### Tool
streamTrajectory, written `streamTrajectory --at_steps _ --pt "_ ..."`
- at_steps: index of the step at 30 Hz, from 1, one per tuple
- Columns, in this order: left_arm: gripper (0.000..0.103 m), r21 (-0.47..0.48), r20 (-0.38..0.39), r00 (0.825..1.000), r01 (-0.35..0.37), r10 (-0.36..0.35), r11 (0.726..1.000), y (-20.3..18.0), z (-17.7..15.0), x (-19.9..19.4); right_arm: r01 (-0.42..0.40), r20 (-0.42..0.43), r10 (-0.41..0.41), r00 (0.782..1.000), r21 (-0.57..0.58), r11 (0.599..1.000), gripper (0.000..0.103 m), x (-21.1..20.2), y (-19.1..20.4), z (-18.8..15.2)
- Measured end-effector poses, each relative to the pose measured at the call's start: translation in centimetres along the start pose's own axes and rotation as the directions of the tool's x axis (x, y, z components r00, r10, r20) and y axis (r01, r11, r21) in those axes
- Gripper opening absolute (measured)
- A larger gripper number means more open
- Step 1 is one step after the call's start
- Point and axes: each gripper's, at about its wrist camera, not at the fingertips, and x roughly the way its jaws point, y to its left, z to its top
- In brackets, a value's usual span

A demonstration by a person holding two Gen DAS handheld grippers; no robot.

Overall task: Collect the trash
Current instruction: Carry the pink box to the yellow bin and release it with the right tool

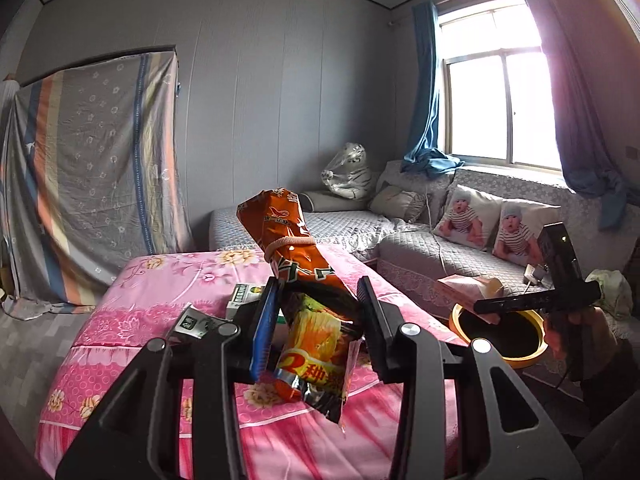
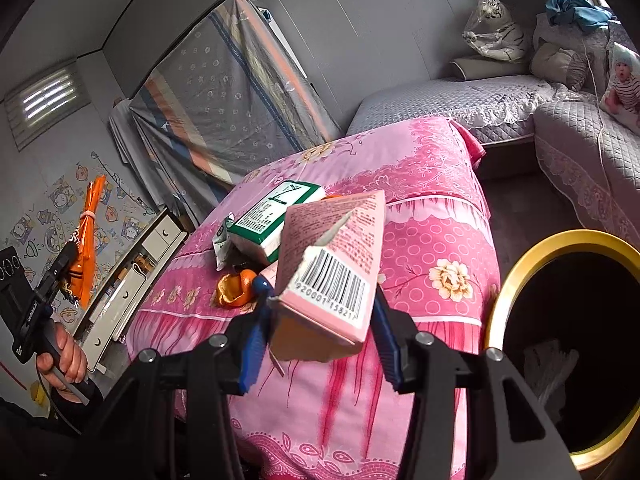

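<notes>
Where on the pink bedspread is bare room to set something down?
Free: the pink bedspread from the green-and-white packet across to its edge by the gold-rimmed bin, plus the far end. Crowded: around that packet and the orange peel.

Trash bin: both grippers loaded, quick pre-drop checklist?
1. Left gripper shut on orange snack bag: ok.
2. Right gripper shut on pink carton: ok.
3. Trash bin mouth open, unobstructed: ok.
4. Pink carton over bin opening: not ok, it is beside the rim.
5. Room left in bin: cannot tell, interior dark.
6. Pink tabletop cleared: not ok, green box and orange peel remain.
</notes>
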Motion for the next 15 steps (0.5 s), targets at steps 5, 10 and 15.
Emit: streamTrajectory --at_steps 5,10,15 --pt "0.037 0.01 -0.02 0.999 0.04 -0.04 0.999 -1.5 0.5 2.0 0.017 0.029 -0.018 0.999 0.032 0.999 0.045 -1.1 -1.5 0.0" --pt "0.037 0.044 -0.021 0.993 0.113 -0.112 0.993 -3.3 1.1 3.9 0.064 0.07 -0.069 0.995 0.064 0.996 0.045 -2.8 -3.4 -0.2" --pt "0.037 0.074 -0.04 0.98 0.199 -0.196 0.977 -5.9 1.8 6.6 0.147 0.111 -0.161 0.981 0.124 0.981 0.045 -4.8 -6.7 -0.4"
